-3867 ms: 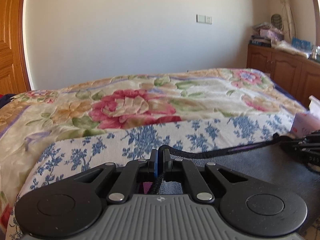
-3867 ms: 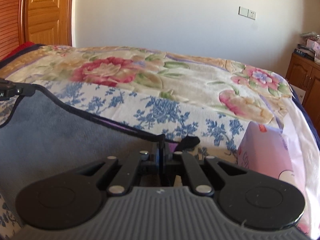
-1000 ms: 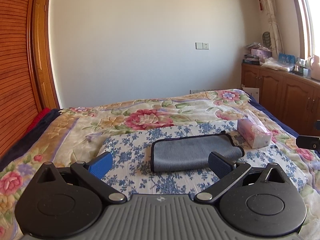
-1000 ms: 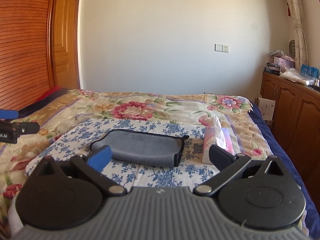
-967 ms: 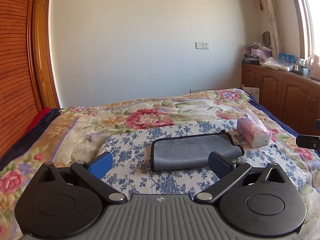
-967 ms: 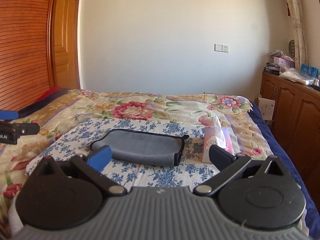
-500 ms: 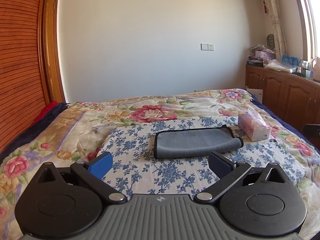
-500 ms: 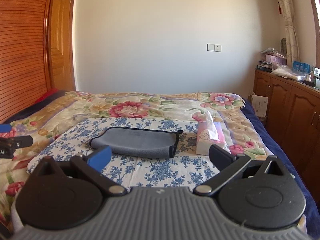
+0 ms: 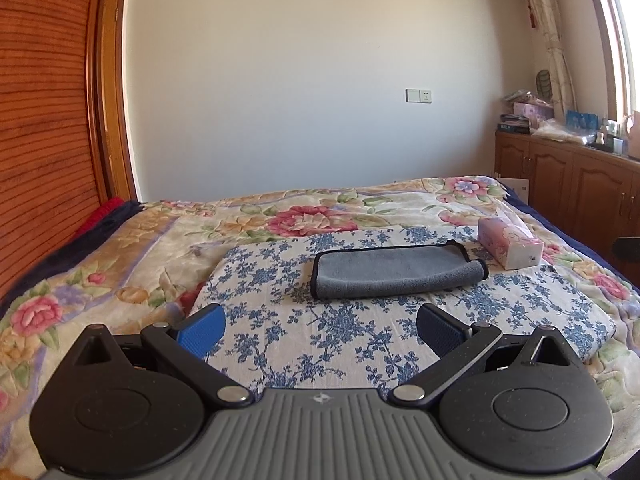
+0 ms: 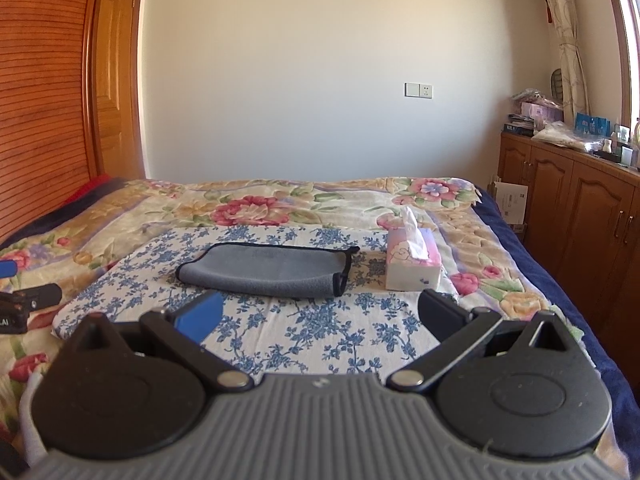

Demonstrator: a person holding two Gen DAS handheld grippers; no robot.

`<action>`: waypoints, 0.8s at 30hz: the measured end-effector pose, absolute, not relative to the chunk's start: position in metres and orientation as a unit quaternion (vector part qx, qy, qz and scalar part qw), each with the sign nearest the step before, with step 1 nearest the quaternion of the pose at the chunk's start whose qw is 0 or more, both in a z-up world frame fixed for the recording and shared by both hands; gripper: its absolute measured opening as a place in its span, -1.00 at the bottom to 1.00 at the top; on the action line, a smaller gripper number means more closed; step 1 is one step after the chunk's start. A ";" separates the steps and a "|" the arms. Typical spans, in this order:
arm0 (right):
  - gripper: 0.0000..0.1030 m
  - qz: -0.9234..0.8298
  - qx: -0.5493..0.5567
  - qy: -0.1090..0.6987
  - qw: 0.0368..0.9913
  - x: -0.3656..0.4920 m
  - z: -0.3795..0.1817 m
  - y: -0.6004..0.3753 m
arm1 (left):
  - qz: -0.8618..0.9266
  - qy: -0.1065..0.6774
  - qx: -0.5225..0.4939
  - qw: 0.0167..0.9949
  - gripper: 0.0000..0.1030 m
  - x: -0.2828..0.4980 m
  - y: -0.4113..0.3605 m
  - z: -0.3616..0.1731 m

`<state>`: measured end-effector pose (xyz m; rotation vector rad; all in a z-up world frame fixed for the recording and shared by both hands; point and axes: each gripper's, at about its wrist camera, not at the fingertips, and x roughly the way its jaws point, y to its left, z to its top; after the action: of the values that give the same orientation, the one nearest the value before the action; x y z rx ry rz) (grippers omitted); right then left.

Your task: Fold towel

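Left wrist view: the left gripper (image 9: 320,326), jaws spread wide and empty, has drawn back from the grey towel (image 9: 394,270), which it pinched at the hem seconds earlier; the towel now lies folded on the blue-floral cloth (image 9: 360,344), well apart from the fingers, with a pink tissue box (image 9: 510,246) near its right end. Right wrist view: the right gripper (image 10: 318,314), likewise wide and empty, has also retreated; the towel (image 10: 272,268) rests just left of the tissue box (image 10: 412,268). The fold appears complete, judging by both releases.
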<state>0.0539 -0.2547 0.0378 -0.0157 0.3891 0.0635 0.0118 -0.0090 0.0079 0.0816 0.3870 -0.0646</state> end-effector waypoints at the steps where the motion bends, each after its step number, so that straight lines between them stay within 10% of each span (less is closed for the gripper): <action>1: 1.00 0.032 -0.009 0.192 0.981 0.053 0.037 -0.255 | -0.033 0.194 0.038 0.980 1.00 0.012 -0.008 0.007; 24: 1.00 0.009 -0.020 0.139 0.990 0.039 0.031 -0.255 | -0.016 0.146 0.044 0.988 1.00 0.002 -0.007 0.005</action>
<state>0.0389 -0.2549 0.0314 -0.0392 0.2786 0.0187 0.0018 -0.0067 0.0049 0.0874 0.2933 -0.0321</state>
